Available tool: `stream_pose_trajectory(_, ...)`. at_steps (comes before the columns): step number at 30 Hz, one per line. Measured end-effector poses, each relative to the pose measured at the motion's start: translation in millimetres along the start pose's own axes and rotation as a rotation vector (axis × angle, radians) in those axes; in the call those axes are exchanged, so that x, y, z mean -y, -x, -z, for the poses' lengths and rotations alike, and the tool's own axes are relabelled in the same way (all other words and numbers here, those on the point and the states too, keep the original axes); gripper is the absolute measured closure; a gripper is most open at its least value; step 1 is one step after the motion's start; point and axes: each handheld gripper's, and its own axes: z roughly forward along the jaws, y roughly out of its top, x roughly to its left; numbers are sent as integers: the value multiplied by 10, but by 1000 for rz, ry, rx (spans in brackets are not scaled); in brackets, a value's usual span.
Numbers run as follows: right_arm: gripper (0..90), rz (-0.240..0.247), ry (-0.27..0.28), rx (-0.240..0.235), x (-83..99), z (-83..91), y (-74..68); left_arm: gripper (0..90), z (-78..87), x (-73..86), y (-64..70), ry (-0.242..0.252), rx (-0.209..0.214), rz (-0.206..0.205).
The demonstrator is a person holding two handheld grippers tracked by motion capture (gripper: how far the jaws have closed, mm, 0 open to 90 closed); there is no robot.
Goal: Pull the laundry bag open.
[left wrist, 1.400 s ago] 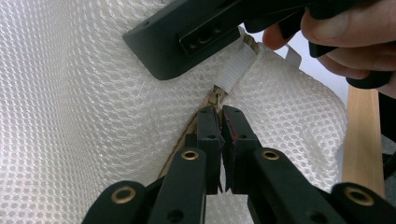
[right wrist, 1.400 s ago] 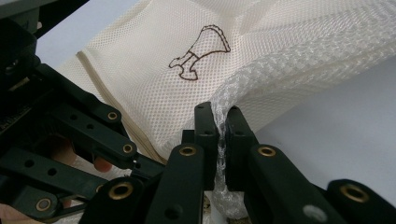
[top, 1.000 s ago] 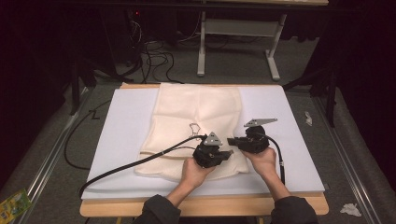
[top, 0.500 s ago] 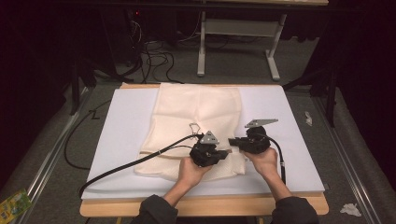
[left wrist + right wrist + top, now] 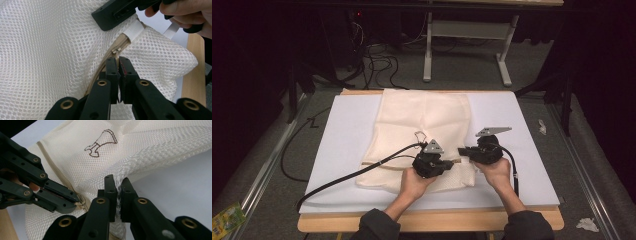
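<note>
A cream mesh bag (image 5: 422,120) lies flat on a white board (image 5: 347,135). A tan zipper (image 5: 100,70) runs across its near part, with the slider (image 5: 116,50) close to a white fabric tab (image 5: 133,30) at the bag's right edge. My left gripper (image 5: 117,63) is shut on the zipper pull just behind the slider; in the high view the left gripper (image 5: 452,162) points right. My right gripper (image 5: 118,186) is shut on a bunched fold of mesh at the bag's edge, and in the high view the right gripper (image 5: 462,150) points left, tips almost meeting the left one.
The board rests on a wooden table (image 5: 437,220) whose front edge lies under the person's forearms. A black cable (image 5: 347,177) trails left from the left gripper across the bag and board. A small dark line drawing (image 5: 100,143) is printed on the mesh. Desk legs (image 5: 504,65) stand beyond the table.
The left gripper has crept slightly to the left along the zipper line. The right gripper has stayed where it was, still holding the mesh.
</note>
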Motion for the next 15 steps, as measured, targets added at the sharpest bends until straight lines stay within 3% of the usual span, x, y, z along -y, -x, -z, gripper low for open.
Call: stream_pose_trajectory(15,882,0,1,-5,11,8,22,873,35,9,6,-9,-7,-5)
